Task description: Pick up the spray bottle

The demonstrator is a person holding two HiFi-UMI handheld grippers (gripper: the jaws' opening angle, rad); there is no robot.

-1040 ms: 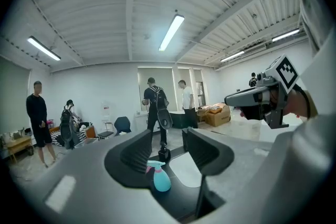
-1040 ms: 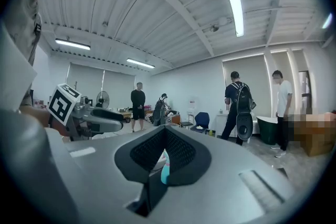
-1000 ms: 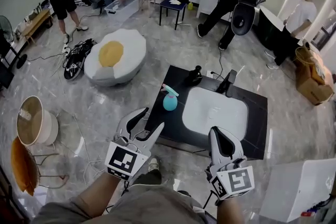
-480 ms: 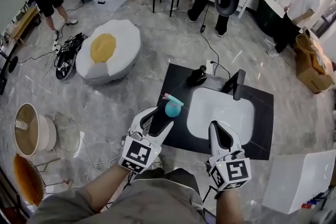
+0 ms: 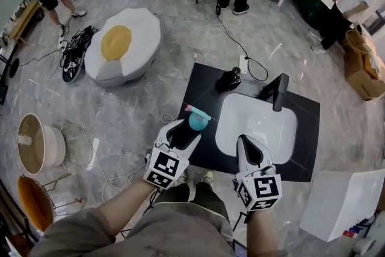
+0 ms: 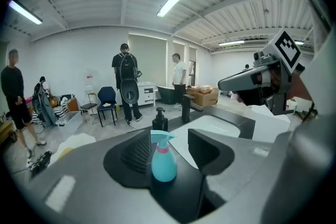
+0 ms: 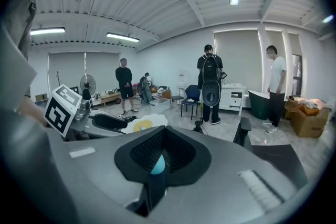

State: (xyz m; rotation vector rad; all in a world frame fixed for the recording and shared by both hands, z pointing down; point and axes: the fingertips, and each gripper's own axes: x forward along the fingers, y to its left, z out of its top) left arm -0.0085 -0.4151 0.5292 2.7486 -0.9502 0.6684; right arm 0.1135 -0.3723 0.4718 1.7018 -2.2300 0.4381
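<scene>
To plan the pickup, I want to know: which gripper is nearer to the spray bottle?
Left. The left gripper, jaws open, is just short of the spray bottle, which lines up between its jaws. The right gripper is farther off to the bottle's right, over the sink.

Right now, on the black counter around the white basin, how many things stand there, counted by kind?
Spray bottle, teal: 1
Pump bottle, black: 1
Faucet, black: 1
Total: 3
</scene>
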